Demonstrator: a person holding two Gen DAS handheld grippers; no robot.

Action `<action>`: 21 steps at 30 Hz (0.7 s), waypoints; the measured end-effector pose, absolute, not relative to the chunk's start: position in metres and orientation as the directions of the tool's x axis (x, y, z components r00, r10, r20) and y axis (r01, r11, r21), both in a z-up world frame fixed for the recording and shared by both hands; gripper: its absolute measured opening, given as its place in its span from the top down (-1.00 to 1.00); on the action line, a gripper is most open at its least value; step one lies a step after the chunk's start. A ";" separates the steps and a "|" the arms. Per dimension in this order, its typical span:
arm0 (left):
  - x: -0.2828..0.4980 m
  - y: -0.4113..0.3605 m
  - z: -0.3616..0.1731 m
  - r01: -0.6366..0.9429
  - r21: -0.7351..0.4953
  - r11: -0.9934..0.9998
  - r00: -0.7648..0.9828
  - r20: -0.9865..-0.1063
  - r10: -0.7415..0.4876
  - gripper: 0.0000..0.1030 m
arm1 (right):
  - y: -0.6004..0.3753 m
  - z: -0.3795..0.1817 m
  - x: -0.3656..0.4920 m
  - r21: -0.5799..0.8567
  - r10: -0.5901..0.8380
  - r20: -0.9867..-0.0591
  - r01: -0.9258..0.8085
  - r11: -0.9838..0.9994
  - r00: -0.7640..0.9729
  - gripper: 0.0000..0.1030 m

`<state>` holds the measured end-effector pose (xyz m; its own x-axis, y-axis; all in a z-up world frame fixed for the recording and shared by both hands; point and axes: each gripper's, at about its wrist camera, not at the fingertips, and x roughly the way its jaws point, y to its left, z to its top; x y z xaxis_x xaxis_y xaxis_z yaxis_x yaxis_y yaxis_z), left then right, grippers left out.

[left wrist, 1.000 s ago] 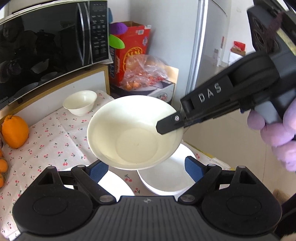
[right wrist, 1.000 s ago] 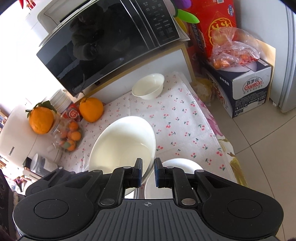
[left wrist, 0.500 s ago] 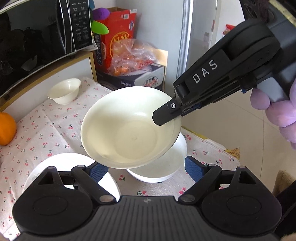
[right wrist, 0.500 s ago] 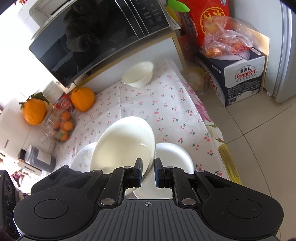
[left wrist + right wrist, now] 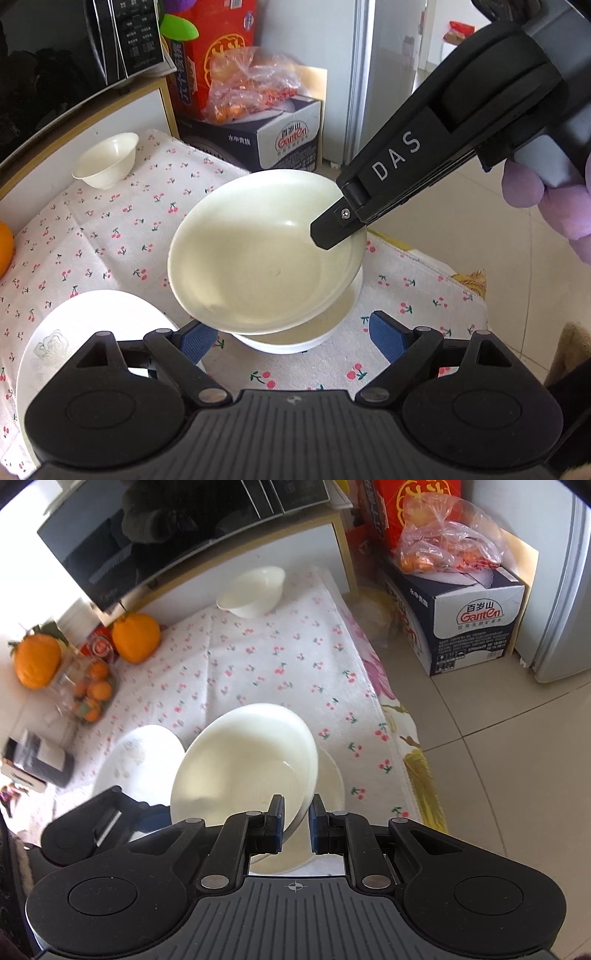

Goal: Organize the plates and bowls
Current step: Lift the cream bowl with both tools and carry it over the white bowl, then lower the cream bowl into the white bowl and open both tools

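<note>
The right gripper (image 5: 296, 825) pinched the tilted bowl (image 5: 258, 251) by one rim just above a second bowl (image 5: 332, 317), left gripper (image 5: 291, 341) open beneath, so it risked slipping and landing askew

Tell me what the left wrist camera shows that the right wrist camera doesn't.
Only the left wrist view shows the right claw from outside, shut on the rim of the large bowl, a gloved hand gripping its handle, and the left claw open and empty. Only the right wrist view shows the two big oranges and a bag of small fruit. Both share the held bowl tilted over a second bowl, the flat plate, the small bowl, the cherry-print cloth and the Ganten box.
</note>
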<state>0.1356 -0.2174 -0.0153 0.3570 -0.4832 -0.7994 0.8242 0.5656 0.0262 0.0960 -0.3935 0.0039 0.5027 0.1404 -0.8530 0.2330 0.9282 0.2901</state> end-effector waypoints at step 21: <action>0.136 -0.221 -0.023 0.809 0.050 0.585 0.372 -0.815 -0.445 -0.70 | -0.390 -0.005 0.099 0.219 0.112 -0.881 0.185 0.958 0.460 0.58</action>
<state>0.1359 -0.2214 -0.0228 0.3718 -0.4445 -0.8150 0.8094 0.5851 0.0501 0.0995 -0.3896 -0.0047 0.4599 0.1125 -0.8808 0.1852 0.9580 0.2191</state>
